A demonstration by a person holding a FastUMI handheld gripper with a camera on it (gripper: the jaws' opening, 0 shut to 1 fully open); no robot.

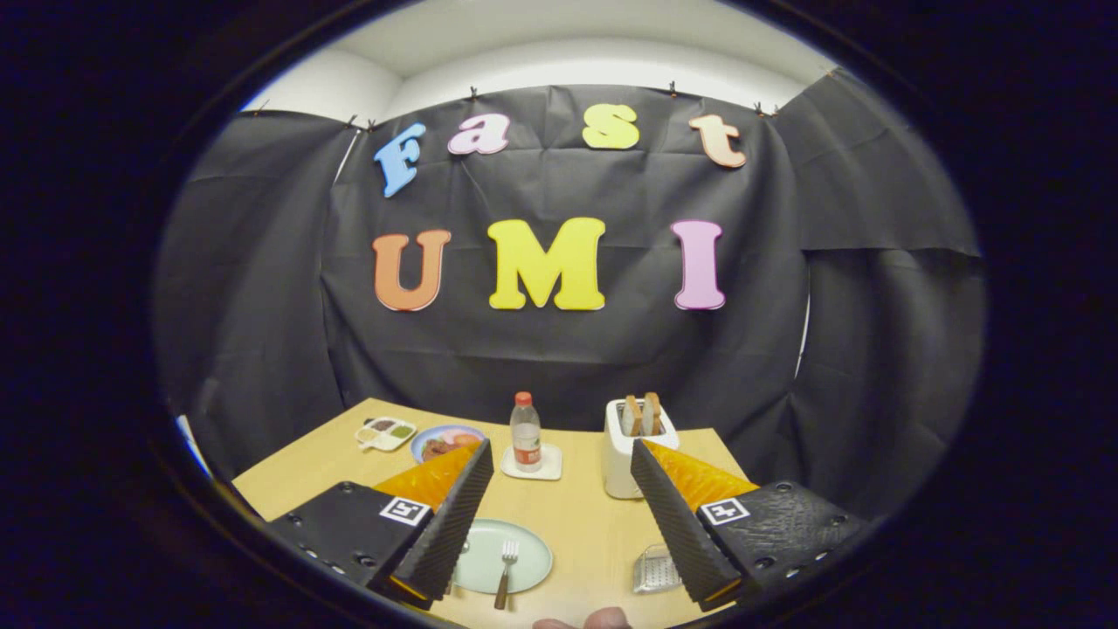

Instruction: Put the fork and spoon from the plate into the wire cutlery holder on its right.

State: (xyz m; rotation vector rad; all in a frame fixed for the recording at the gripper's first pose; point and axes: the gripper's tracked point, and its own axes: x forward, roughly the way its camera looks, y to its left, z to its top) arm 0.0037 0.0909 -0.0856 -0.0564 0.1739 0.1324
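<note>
Zero items moved | fork [506, 572] on plate [524, 550], spoon mostly hidden by a finger | wire cutlery holder [655, 570] right of plate | gripper [559, 515] spread wide, holding nothing, above.

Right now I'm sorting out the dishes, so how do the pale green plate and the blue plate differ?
The pale green plate lies between the open gripper fingers and carries a fork; the blue plate lies beyond the left finger, near the wall, and carries food. The pale green plate has a plain face; the blue plate has a coloured rim. Both are round and rest flat on the wooden table.
</note>
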